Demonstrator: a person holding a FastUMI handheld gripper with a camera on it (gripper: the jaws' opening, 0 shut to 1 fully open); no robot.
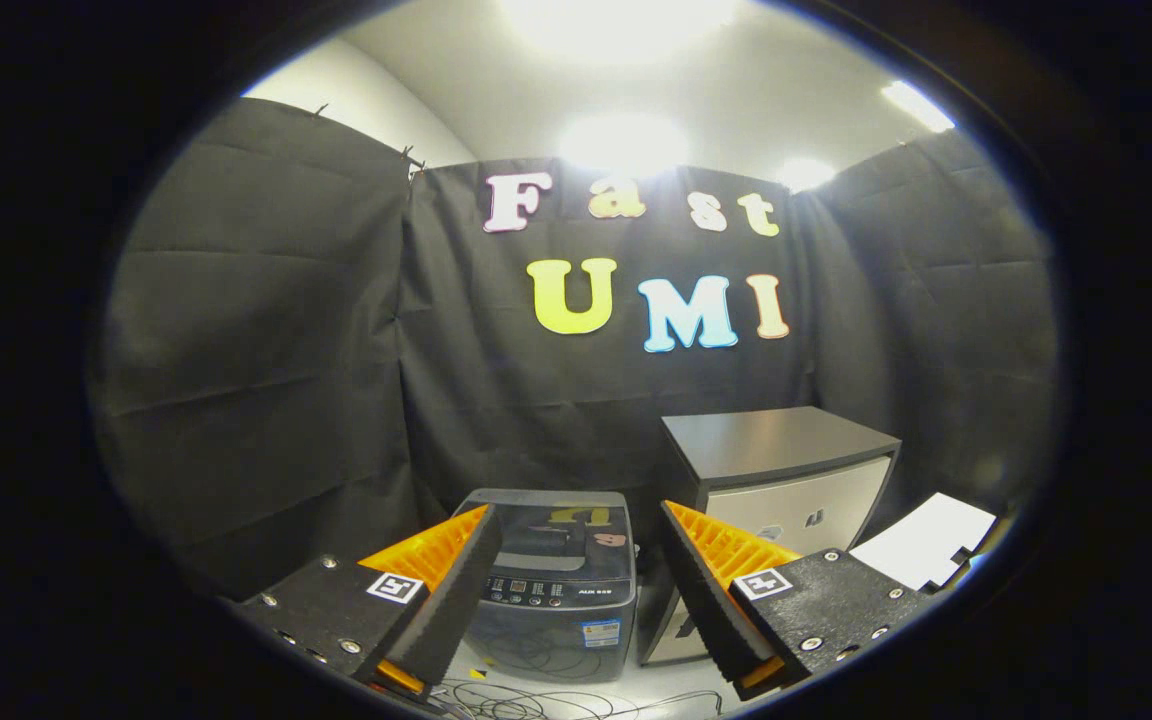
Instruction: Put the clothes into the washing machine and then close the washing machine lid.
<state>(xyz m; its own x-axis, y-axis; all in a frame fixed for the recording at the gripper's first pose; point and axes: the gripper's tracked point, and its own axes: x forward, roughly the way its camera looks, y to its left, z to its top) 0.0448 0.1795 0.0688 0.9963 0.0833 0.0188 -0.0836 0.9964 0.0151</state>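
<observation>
Gripper view: from where I stood, the camera looked down on a small top-loading washing machine (551,585) standing on the pale floor (636,690) against the booth's dark cloth wall.
Gripper: the hand-held gripper (581,570) hung in the air above and short of the machine, its two fingers spread wide with nothing between them.
Washing machine lid: the glossy lid (561,535) lay flat and closed over the tub, reflecting the wall behind it; the control panel (546,590) sat along its near edge.
Clothes: no garment could be picked out on the floor, on the machine or in the fingers; whether any lay inside the drum could not be told through the closed lid.
Surroundings: a pale cabinet with a dark top (786,470) stood just to the right of the machine, a white sheet (921,550) lay further right, and loose cables (556,690) trailed on the floor in front.
Progress: a closed lid and an empty gripper fitted two readings, a load already shut inside or a machine waiting to be opened and filled; this moment alone did not settle which.
</observation>
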